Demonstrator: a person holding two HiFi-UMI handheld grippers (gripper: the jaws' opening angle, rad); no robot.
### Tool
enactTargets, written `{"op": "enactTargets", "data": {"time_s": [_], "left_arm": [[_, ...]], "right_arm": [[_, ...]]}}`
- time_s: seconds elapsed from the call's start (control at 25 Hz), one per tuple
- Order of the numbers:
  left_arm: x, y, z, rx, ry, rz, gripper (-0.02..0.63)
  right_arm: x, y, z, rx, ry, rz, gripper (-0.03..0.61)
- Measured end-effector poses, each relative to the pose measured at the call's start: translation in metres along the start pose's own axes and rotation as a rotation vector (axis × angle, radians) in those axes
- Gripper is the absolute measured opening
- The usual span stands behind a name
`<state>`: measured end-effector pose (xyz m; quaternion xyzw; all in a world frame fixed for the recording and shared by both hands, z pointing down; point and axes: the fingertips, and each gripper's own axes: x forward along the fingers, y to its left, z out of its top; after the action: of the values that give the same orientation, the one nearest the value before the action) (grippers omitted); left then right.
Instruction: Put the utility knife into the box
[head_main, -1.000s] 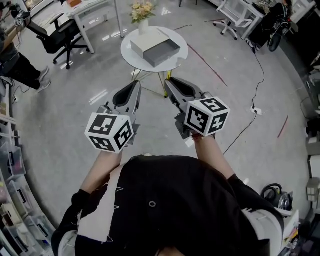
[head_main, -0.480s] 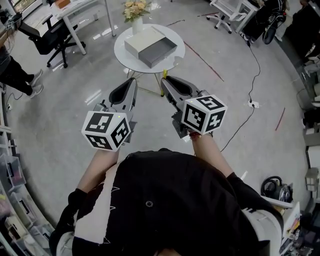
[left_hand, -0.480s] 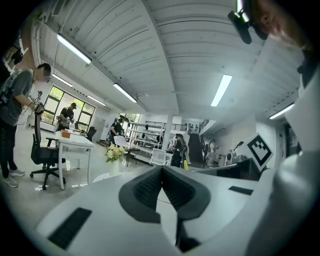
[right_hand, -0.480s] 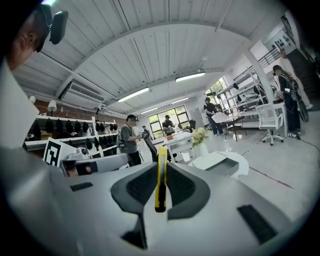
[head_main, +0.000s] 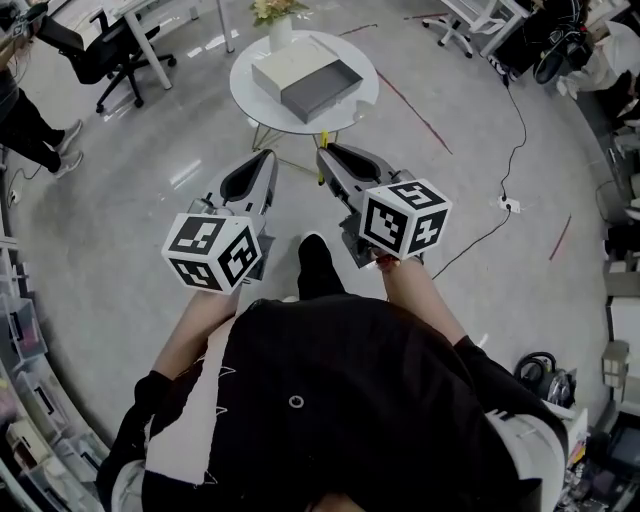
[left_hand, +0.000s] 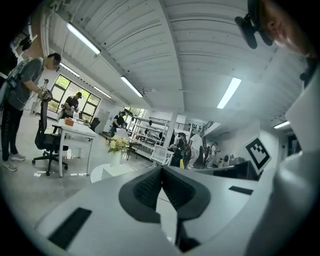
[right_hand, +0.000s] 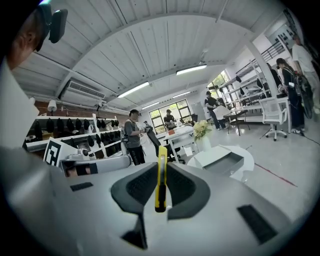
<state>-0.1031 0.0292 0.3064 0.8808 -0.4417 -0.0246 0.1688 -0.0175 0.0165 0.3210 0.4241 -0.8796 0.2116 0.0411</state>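
Between the dark pads of the right gripper (right_hand: 160, 169) stands the utility knife (right_hand: 160, 182), a thin yellow one, nearly upright, with its upper end rising above the pads toward twelve o'clock. The jaws are narrowly apart and press on its two flat sides, so the knife is carried and is not yet in the box (head_main: 320, 92). I judge the knife light and stiff, with a smooth plastic body that could slip or turn if the grip loosens; holding it on the flat sides near the middle, as now, seems the safest place. Whether the blade is out I cannot tell. At nine o'clock of the right gripper, in the head view, is the left gripper (left_hand: 161, 175); its jaws are closed together with nothing between them. At twelve o'clock from both grippers, well apart from them, the open grey box lies on a round white table (head_main: 255, 108), with a vase of flowers (head_main: 278, 15) behind it.
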Motion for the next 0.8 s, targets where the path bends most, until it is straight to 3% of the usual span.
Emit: {"op": "enactTargets", "data": {"time_s": [0.4, 0.8], "left_arm": [[0.046, 0.022, 0.020, 0.018, -0.028, 0.044, 0.011], [0.119, 0.056, 0.053, 0.033, -0.054, 0.104, 0.011]], "right_arm": [[0.032, -0.040, 0.018, 0.004, 0.001, 0.030, 0.058], [0.090, -0.094, 0.067, -0.004, -0.007, 0.095, 0.058]]}}
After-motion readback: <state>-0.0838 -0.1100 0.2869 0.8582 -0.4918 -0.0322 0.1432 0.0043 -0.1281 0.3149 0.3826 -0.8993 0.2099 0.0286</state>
